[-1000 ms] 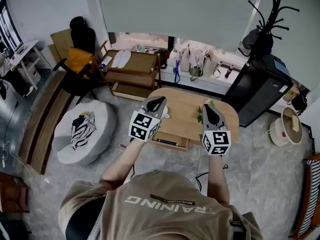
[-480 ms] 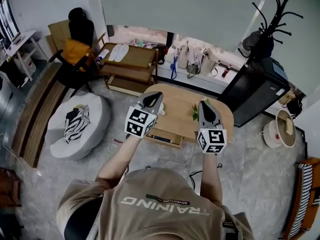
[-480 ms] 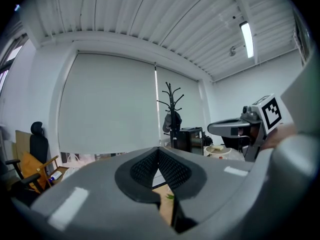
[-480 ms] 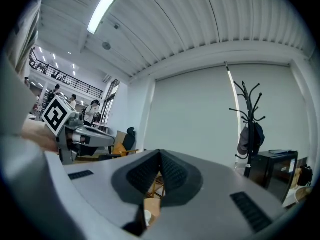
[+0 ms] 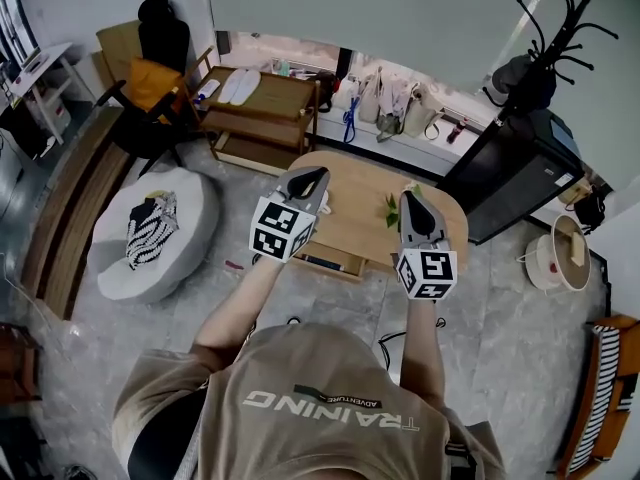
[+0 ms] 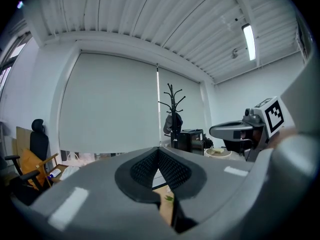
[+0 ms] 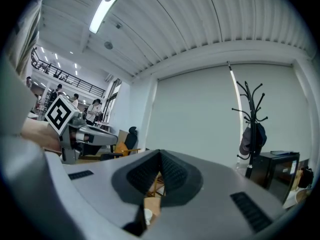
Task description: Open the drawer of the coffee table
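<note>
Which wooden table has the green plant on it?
The rounded coffee table in the middle holds the plant; the rectangular one by the window doesn't.

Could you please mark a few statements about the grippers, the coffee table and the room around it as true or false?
1. The left gripper and the right gripper both have their fingers closed on nothing. True.
2. The left gripper is gripping the drawer. False: it is held in the air above the near edge of the coffee table, clear of the drawer.
3. A black coat stand stands beside a dark cabinet. True.
4. The coffee table's top is bare. False: a green leafy thing lies on it.
5. The grey pouffe is to the right of the coffee table in the head view. False: it is to the left.
</note>
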